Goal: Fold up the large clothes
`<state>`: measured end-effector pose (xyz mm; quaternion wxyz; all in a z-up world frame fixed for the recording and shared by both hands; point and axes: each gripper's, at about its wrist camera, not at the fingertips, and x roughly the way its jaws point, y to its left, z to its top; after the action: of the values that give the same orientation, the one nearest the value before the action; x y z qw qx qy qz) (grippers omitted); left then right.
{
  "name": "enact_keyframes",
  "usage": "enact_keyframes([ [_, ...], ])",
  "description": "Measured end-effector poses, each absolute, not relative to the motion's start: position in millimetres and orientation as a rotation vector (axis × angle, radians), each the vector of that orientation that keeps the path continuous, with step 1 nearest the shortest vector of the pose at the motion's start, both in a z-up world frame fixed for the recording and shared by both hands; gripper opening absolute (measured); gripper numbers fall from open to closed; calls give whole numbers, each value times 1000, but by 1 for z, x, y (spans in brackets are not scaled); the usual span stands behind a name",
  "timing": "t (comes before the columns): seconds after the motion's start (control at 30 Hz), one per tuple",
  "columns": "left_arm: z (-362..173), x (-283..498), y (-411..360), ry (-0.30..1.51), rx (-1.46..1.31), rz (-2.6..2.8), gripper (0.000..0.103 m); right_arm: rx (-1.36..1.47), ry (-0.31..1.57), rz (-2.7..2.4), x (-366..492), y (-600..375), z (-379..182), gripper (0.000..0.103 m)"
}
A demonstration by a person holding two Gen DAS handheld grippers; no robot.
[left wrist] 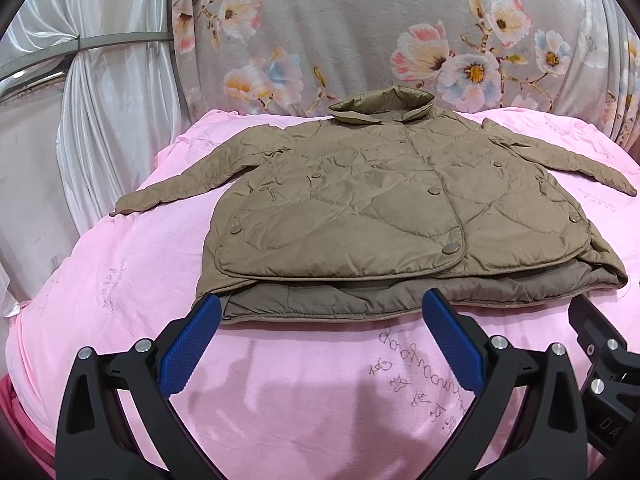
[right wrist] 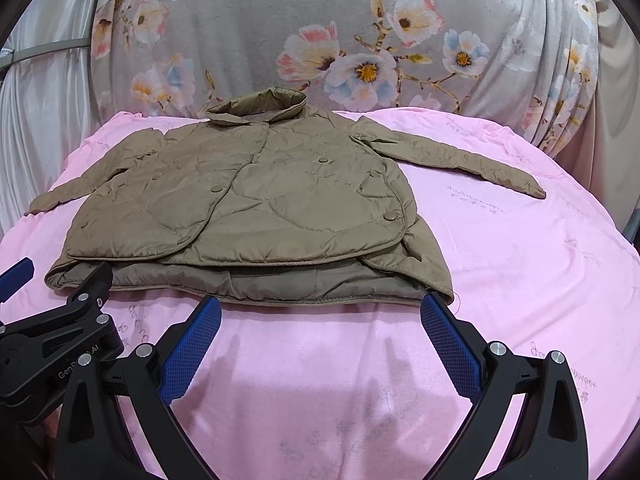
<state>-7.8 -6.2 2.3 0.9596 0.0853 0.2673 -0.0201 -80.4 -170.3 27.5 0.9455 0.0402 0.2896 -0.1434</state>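
Your left hand-held gripper (left wrist: 320, 300) is hovering with its blue fingers spread wide just before the near hem of the jacket (left wrist: 372, 208) — your right hand-held gripper (right wrist: 320, 304) is doing likewise, also gaping and gripping nothing. The brown quilted jacket is lying front-up on the pink sheet (right wrist: 520, 260), sleeves stretching out to both sides, collar pointing toward the floral cloth (left wrist: 360, 32) behind.

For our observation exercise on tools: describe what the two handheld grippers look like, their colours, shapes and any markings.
Both the left gripper and right gripper have curved matte-black frames with silver round bolts at the pivots. Each finger carries a blue pad with a fine dotted texture. The right wrist view shows white lettering on the left gripper's black body, partly hidden. No cables, sleeves or hands show.
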Motion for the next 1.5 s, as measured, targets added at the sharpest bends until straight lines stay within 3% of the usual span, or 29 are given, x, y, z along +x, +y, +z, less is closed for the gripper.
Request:
enact_keyframes([
  [1.5, 0, -8, -6, 546, 140, -55, 98, 76, 602, -295, -77, -167, 20, 98],
])
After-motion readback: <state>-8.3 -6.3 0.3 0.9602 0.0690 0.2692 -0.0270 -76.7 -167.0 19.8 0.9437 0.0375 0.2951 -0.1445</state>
